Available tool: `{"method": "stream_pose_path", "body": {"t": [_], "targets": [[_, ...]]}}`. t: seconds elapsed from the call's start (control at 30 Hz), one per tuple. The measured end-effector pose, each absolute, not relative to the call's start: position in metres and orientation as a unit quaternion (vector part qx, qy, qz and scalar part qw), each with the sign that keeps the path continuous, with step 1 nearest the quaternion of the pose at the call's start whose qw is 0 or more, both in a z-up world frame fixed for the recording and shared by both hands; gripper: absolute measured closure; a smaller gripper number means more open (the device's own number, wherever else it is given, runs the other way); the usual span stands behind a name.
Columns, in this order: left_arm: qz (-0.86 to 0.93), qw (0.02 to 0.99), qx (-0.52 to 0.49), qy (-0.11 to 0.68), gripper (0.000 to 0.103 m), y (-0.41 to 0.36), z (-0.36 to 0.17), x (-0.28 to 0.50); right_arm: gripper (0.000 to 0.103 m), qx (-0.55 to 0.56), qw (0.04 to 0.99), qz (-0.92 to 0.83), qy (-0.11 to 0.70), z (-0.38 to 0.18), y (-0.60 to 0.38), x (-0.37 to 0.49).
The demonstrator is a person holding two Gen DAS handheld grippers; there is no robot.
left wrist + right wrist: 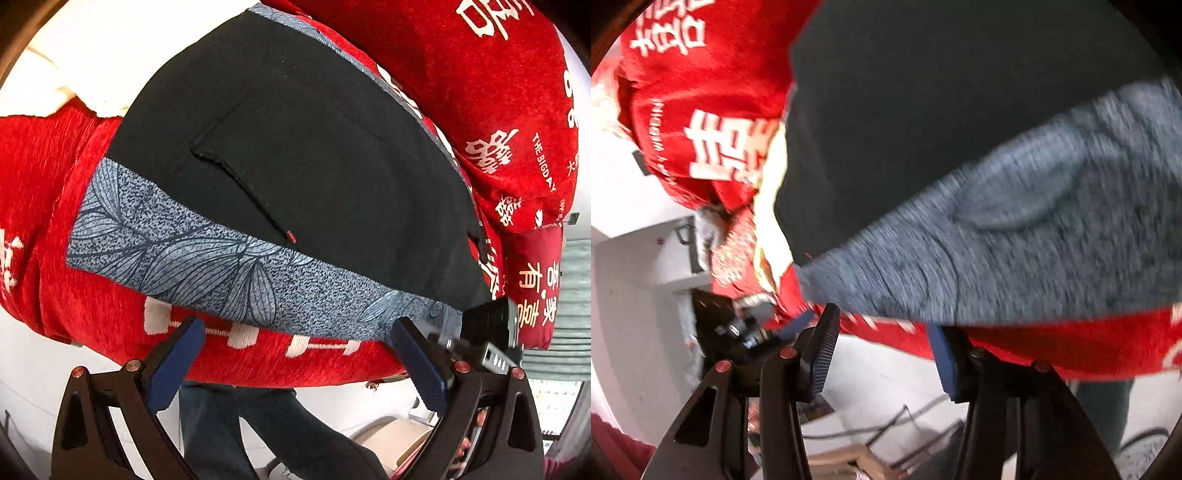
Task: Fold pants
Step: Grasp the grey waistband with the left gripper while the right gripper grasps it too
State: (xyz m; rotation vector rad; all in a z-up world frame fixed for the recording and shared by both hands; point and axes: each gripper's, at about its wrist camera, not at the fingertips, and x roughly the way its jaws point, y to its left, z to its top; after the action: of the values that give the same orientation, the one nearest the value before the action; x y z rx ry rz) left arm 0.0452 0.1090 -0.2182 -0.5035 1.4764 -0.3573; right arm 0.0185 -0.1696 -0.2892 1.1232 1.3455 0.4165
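Black pants with a blue-grey leaf-print band lie flat on a red cover; a pocket seam runs across the black cloth. My left gripper is open at the cover's near edge, just short of the band, its blue pads wide apart and touching nothing. In the blurred right wrist view the same black pants and band fill the top. My right gripper sits under the band's near corner at the red cover's edge, jaws partly apart, pads not pressing any cloth.
A red cushion with white characters lies beyond the pants at the right. White cloth shows at the upper left. A person's dark-trousered legs stand below the edge. A cable lies on the pale floor.
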Motion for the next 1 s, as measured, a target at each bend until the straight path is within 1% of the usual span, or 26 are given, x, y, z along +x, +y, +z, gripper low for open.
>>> {"method": "stream_pose_path", "body": {"t": [0.13, 0.23, 0.27, 0.3, 0.33, 0.43, 0.53, 0.57, 0.6, 0.63, 0.67, 0.7, 0.77, 0.8, 0.83, 0.93, 0.97, 1.0], "targets": [[-0.173, 0.689, -0.248, 0.659, 0.001, 0.116, -0.223, 0.035, 0.049, 0.529, 0.598, 0.185, 0.573, -0.301, -0.161, 0.028], [-0.181, 0.667, -0.288, 0.663, 0.001, 0.117, -0.232, 0.031, 0.049, 0.564, 0.59, 0.201, 0.542, -0.289, -0.161, 0.034], [-0.183, 0.656, -0.313, 0.662, 0.001, 0.117, -0.237, 0.031, 0.048, 0.572, 0.589, 0.207, 0.532, -0.283, -0.162, 0.036], [-0.184, 0.65, -0.328, 0.66, 0.001, 0.116, -0.241, 0.033, 0.044, 0.58, 0.585, 0.215, 0.524, -0.278, -0.163, 0.039], [-0.182, 0.645, -0.346, 0.657, 0.001, 0.115, -0.244, 0.035, 0.044, 0.587, 0.582, 0.223, 0.516, -0.271, -0.163, 0.041], [-0.177, 0.643, -0.391, 0.634, 0.001, 0.116, -0.249, 0.047, 0.044, 0.586, 0.583, 0.239, 0.509, -0.257, -0.167, 0.044], [-0.156, 0.651, -0.427, 0.608, 0.001, 0.125, -0.247, 0.059, 0.044, 0.58, 0.581, 0.247, 0.515, -0.256, -0.168, 0.043], [-0.149, 0.657, -0.425, 0.604, 0.004, 0.128, -0.245, 0.062, 0.044, 0.574, 0.582, 0.247, 0.52, -0.257, -0.17, 0.041], [-0.146, 0.663, -0.413, 0.607, 0.015, 0.129, -0.243, 0.066, 0.044, 0.562, 0.586, 0.24, 0.532, -0.261, -0.171, 0.038], [-0.146, 0.667, -0.396, 0.614, 0.022, 0.129, -0.243, 0.07, 0.044, 0.556, 0.589, 0.233, 0.538, -0.266, -0.176, 0.035], [-0.152, 0.671, -0.374, 0.622, 0.034, 0.128, -0.243, 0.073, 0.044, 0.552, 0.591, 0.224, 0.544, -0.27, -0.18, 0.032], [-0.155, 0.673, -0.362, 0.627, 0.039, 0.129, -0.243, 0.074, 0.044, 0.547, 0.596, 0.204, 0.551, -0.277, -0.188, 0.026], [-0.157, 0.672, -0.347, 0.635, 0.04, 0.129, -0.243, 0.075, 0.044, 0.546, 0.603, 0.174, 0.555, -0.289, -0.203, 0.016], [-0.157, 0.672, -0.342, 0.637, 0.046, 0.13, -0.242, 0.076, 0.044, 0.546, 0.607, 0.156, 0.556, -0.294, -0.213, 0.009], [-0.156, 0.672, -0.337, 0.641, 0.046, 0.13, -0.241, 0.076, 0.044, 0.552, 0.608, 0.137, 0.554, -0.298, -0.226, 0.0], [-0.159, 0.668, -0.325, 0.65, 0.047, 0.132, -0.24, 0.077, 0.046, 0.581, 0.608, 0.107, 0.53, -0.299, -0.254, -0.018], [-0.156, 0.67, -0.316, 0.654, 0.052, 0.132, -0.239, 0.078, 0.046, 0.592, 0.609, 0.098, 0.519, -0.299, -0.262, -0.022], [-0.154, 0.669, -0.311, 0.657, 0.053, 0.13, -0.239, 0.078, 0.046, 0.611, 0.605, 0.087, 0.502, -0.302, -0.271, -0.027]]}}
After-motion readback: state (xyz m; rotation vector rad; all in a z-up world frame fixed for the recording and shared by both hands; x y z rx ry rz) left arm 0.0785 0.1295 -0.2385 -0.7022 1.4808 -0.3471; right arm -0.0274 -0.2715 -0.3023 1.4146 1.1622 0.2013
